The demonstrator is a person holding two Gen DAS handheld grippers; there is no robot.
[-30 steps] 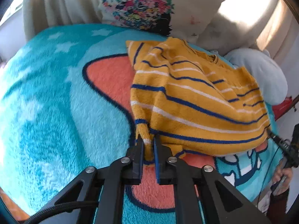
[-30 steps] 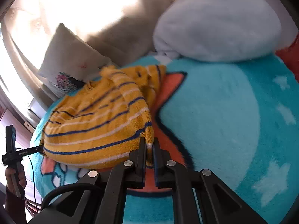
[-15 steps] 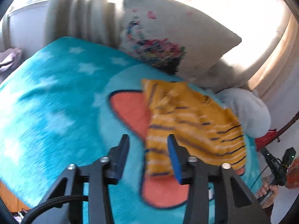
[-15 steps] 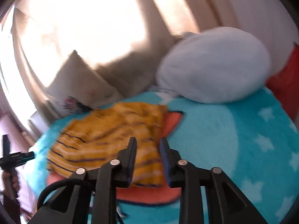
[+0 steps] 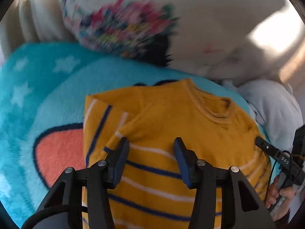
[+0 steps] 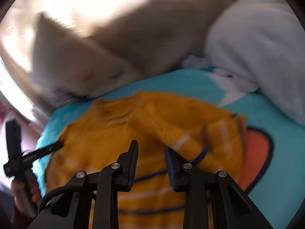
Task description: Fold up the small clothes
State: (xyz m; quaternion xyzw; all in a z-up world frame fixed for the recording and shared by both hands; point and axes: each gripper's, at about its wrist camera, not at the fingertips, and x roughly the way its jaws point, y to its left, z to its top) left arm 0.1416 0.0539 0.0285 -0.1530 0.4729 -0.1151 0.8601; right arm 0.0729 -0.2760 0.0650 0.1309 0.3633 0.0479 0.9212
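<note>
Both tools hang parted over the sweater, gripping nothing: left tool, jaws just opened, right tool. Sweater lies folded on the blanket, below the pillow.

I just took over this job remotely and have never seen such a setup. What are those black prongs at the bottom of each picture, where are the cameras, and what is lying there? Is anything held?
No robot arm here: a person carries a two-finger gripper in each hand, each with a fisheye camera looking along its fingers. The prongs are those fingers. One picture comes from the left gripper, the other from the right gripper. A yellow striped sweater lies on a turquoise blanket, with a printed pillow and a pale grey cushion behind it. Both grippers have just opened, and the sweater lies below them, unpinched. Each view also shows, at its edge, the hand carrying the other gripper.
</note>
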